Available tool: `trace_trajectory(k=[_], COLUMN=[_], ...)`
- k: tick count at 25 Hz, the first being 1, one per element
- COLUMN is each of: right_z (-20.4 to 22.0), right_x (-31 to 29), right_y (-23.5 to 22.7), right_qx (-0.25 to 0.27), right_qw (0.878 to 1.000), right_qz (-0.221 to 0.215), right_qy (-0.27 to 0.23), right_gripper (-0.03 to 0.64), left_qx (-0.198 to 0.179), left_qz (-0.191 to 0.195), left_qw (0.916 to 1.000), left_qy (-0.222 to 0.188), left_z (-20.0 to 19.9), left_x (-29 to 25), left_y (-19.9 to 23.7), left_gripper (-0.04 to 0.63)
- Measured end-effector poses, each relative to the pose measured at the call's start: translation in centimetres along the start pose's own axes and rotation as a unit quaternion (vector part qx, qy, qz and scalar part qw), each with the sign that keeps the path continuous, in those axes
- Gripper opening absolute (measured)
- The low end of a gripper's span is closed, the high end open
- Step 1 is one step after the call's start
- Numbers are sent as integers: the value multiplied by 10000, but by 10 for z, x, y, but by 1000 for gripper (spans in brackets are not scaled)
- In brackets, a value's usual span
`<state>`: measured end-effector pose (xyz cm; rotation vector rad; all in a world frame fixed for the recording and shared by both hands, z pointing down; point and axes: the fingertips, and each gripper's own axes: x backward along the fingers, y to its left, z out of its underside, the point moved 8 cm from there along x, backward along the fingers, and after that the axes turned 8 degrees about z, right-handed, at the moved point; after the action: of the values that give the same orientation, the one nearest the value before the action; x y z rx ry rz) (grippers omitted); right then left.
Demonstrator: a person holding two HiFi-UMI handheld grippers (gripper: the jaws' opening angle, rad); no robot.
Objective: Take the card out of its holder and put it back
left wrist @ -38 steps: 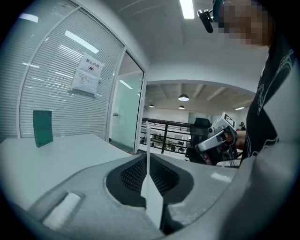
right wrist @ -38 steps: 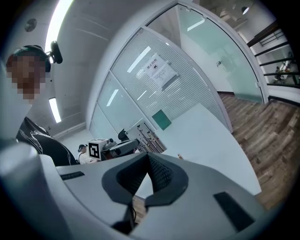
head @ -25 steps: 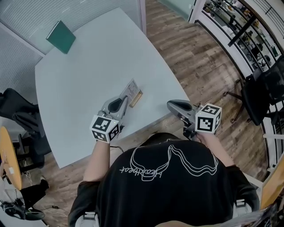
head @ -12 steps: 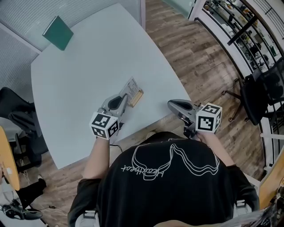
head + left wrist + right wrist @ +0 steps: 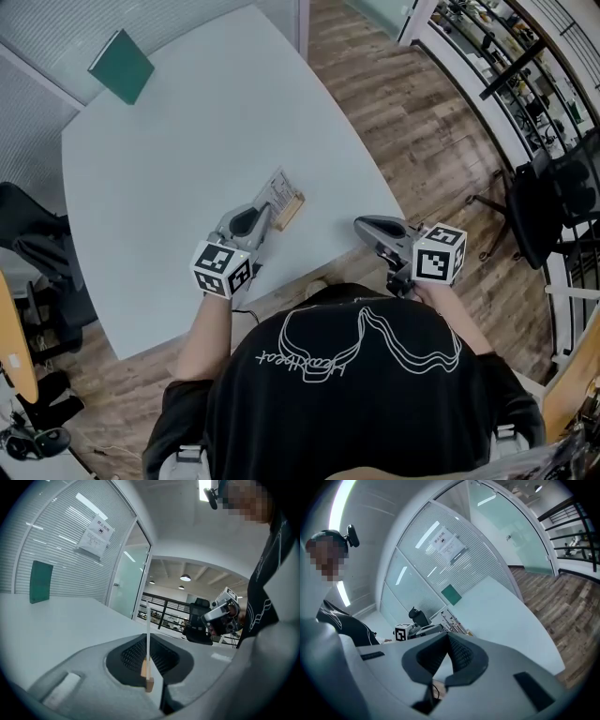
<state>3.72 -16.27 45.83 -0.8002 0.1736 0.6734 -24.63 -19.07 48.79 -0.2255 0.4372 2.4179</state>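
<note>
A white card (image 5: pixel 276 187) stands upright in a small wooden holder (image 5: pixel 289 208) near the table's front edge. My left gripper (image 5: pixel 264 214) reaches its near end. In the left gripper view the card (image 5: pixel 147 620) runs edge-on up between the nearly shut pads, with the holder's end (image 5: pixel 149 684) just below them. My right gripper (image 5: pixel 360 223) hovers off the table's right edge, its tips together and nothing between them. From the right gripper view (image 5: pixel 447 635) the card (image 5: pixel 453 621) shows beyond the left gripper (image 5: pixel 412 631).
A green book (image 5: pixel 120 66) lies at the far left corner of the pale table (image 5: pixel 169 141). A black office chair (image 5: pixel 553 202) stands on the wooden floor at right. The person's torso fills the bottom of the head view.
Both grippers have sunk a little toward the table. The jaws and the card in its holder stand as before.
</note>
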Motion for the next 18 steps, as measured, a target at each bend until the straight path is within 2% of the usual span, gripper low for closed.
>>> trace_trajectory(k=[18], right_z=[11], right_x=[-4], right_y=[-4], right_qx=[-58], right_qw=[9998], right_qz=[54], right_qy=[166], right_gripper=[6], left_qx=[148], left_qz=[-73], left_qw=[9996], left_qy=[220], left_z=[26], left_x=[-10], left_y=[-2], left_gripper=[25])
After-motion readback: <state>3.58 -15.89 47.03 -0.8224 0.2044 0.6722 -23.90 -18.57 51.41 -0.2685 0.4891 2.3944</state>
